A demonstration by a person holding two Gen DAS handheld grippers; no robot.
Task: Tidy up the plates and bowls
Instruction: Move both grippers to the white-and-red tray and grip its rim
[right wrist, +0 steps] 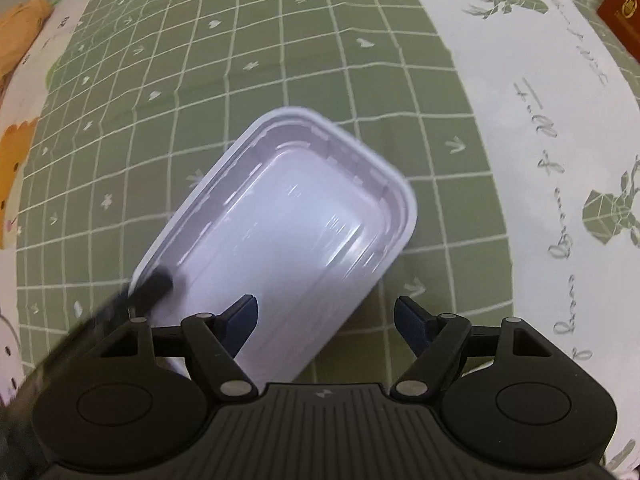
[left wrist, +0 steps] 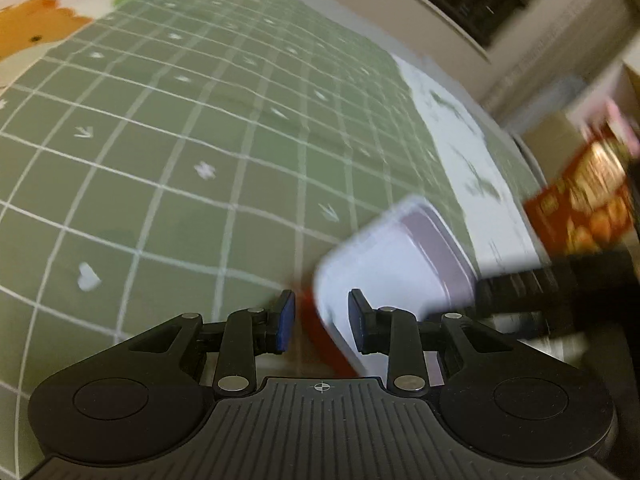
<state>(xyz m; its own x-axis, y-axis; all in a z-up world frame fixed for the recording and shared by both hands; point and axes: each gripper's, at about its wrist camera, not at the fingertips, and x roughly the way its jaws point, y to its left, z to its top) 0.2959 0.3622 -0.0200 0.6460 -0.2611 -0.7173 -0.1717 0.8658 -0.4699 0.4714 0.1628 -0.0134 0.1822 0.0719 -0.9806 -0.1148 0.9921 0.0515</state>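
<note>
1. We see a white rectangular container [right wrist: 280,216] lying on the green checked tabletop [right wrist: 360,80], centre of the right view.
2. Our right tool [right wrist: 324,320] gapes wide, holding nothing.
3. Our left tool [left wrist: 322,318] straddles the container's rim at 6 o'clock; grip unclear.
4. A red box [left wrist: 580,208] sits at 3 o'clock.

The left wrist view sits low and close over the green grid-patterned cloth [left wrist: 192,128], looking forward across it at a shallow angle toward 12 o'clock, tilted and motion-blurred. The white rectangular plastic container [left wrist: 384,272] lies very near at its 3 to 4 o'clock. The right wrist view looks steeply down from higher up, with the same container [right wrist: 288,240] centred just ahead. Both share the container, the cloth and the red printed box [left wrist: 580,208], which the right view catches at 2 o'clock [right wrist: 624,16].
</note>
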